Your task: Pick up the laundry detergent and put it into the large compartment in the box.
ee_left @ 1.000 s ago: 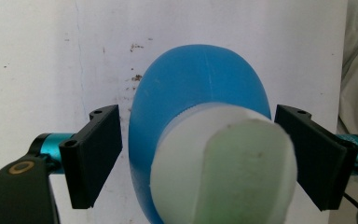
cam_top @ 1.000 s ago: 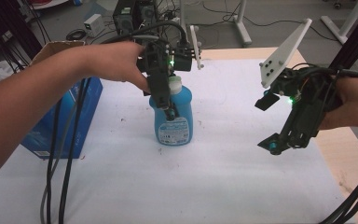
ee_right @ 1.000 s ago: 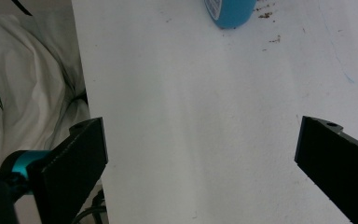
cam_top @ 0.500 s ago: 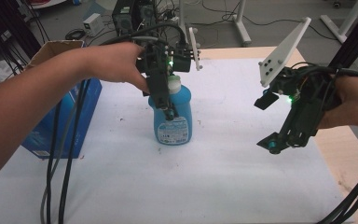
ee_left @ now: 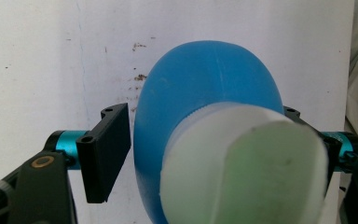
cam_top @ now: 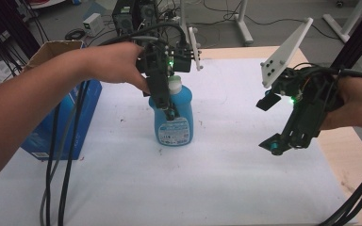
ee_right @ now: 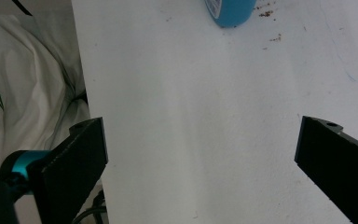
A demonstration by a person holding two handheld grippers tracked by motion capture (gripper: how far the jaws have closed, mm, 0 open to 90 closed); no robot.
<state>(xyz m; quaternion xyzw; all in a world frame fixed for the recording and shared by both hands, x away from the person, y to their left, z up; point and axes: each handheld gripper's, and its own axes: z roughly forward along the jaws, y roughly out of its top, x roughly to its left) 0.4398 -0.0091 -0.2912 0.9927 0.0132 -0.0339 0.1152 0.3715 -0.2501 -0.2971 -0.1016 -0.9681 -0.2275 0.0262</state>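
Note:
A blue bottle with a white cap and a label stands upright on the white sheet near the table's middle. My left gripper reaches down over it from above, held by a hand. In the left gripper view its jaws have just been closing on the bottle, which sits between them. The left pad rests against the bottle's side, and the cap hides most of the other pad. My right gripper hovers apart at the right, open over bare sheet, with the bottle's base far ahead.
A blue cardboard box stands at the left edge, with black cables hanging in front of it. The bare wooden table edge shows at the right. Crumbs and small stains dot the sheet near the bottle.

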